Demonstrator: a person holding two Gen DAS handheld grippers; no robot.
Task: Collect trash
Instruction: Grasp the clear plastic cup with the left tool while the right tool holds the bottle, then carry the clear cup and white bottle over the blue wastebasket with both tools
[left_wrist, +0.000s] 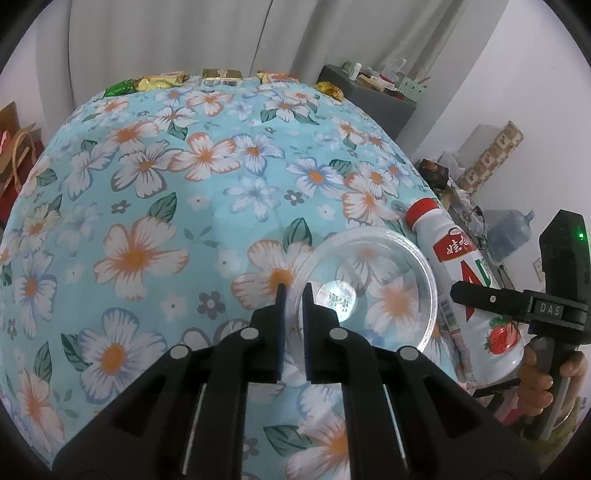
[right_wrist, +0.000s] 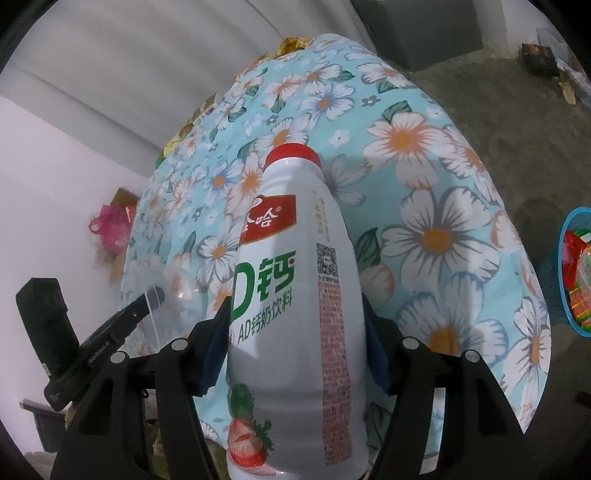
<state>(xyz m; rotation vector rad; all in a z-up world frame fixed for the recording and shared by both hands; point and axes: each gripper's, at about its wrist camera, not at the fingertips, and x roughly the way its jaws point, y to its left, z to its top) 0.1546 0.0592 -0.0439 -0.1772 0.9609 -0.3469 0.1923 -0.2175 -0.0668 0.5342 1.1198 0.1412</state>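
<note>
Only my right wrist view shows the blue basket (right_wrist: 576, 273) of wrappers, off the floral tablecloth's (right_wrist: 443, 192) right edge; my left view shows candy wrappers (left_wrist: 162, 81) along the cloth's far edge. My right gripper (right_wrist: 295, 343) is clamped on the white drink bottle (right_wrist: 299, 295), its long axis along the fingers, red cap (right_wrist: 293, 155) pointing away over the cloth. My left gripper (left_wrist: 293, 295) pinches the rim of the clear plastic lid (left_wrist: 373, 284), just beside the bottle, above the cloth.
</note>
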